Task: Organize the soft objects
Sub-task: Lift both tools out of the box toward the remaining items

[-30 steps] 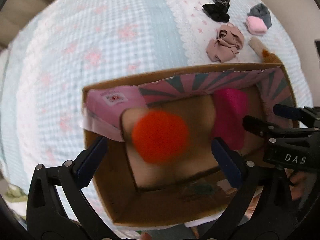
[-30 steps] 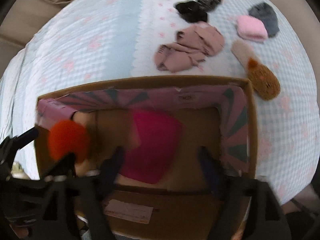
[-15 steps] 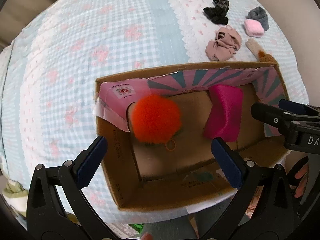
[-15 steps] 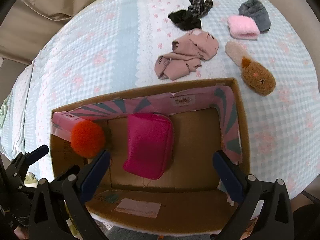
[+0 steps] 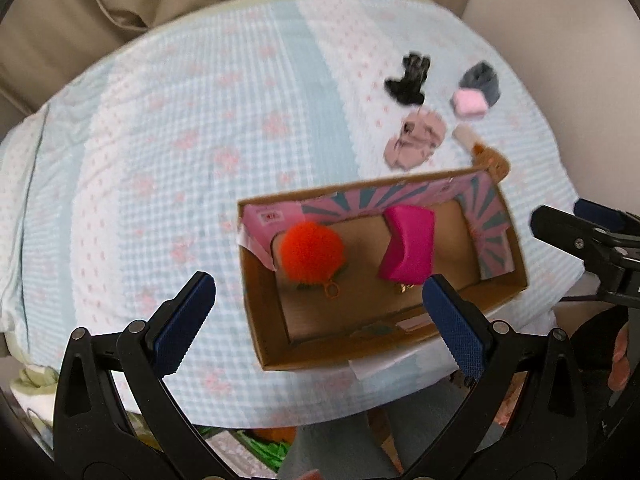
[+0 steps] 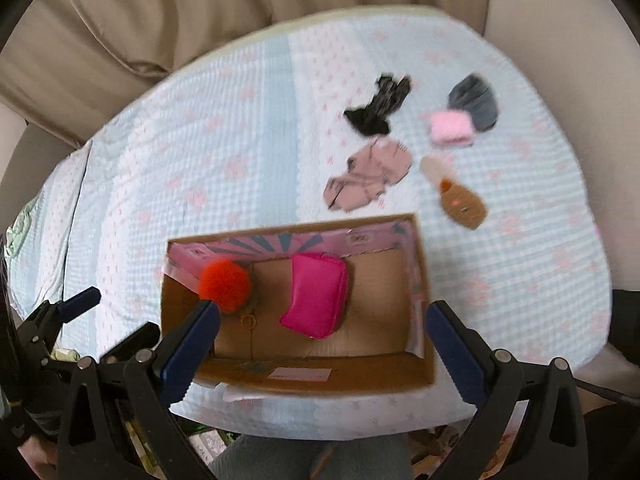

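My left gripper (image 5: 316,316) wide open, empty, hovering at near side of cardboard box (image 5: 256,320). My right gripper (image 6: 320,340) likewise open, empty, above box's near edge. Orange pompom (image 6: 225,286) sits in box's far-left corner; magenta pouch (image 6: 318,300) mid-box, right of it. Beyond box on checked bedspread (image 6: 200,160): beige cloth (image 6: 368,180), black cloth (image 6: 378,108), pink block (image 6: 450,128) touching grey item (image 6: 476,100), brown plush (image 6: 460,198).
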A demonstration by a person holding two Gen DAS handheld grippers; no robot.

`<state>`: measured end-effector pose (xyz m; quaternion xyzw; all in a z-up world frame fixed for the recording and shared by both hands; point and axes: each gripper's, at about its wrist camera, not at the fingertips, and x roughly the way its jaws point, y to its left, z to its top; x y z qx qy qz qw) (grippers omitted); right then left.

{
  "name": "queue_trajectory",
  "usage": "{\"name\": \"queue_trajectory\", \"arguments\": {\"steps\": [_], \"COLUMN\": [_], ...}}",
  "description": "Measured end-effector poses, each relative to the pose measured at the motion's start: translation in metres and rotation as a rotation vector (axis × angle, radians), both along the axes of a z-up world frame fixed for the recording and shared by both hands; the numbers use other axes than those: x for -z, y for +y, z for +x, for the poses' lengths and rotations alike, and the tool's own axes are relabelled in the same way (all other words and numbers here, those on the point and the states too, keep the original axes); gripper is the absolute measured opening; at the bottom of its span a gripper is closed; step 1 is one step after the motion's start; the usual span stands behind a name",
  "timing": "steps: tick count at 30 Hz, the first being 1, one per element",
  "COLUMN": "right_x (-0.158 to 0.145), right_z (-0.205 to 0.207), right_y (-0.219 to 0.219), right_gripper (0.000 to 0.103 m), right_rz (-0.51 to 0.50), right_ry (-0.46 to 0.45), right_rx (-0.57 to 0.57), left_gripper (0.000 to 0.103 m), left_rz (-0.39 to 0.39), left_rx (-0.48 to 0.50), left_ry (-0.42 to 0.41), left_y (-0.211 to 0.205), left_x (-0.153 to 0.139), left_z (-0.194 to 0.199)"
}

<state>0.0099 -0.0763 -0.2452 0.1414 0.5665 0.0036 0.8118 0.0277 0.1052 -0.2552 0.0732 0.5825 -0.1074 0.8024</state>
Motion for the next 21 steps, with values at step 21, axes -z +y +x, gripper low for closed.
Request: {"name": "queue_trajectory", "arguments": {"steps": [21], "right_x": [-0.094], "right_z": [-0.008], "right_y": [-0.108], "right_gripper": [0.102], "right_rz": [-0.139], "right_ry": [-0.233], "right_rx": [0.044], "left_gripper": [0.103], "left_rz": [-0.109], "left_rx": [-0.002], "left_ry": [-0.226], "left_y": [-0.060], "left_x": [-0.108], "left_z": [0.032]}}
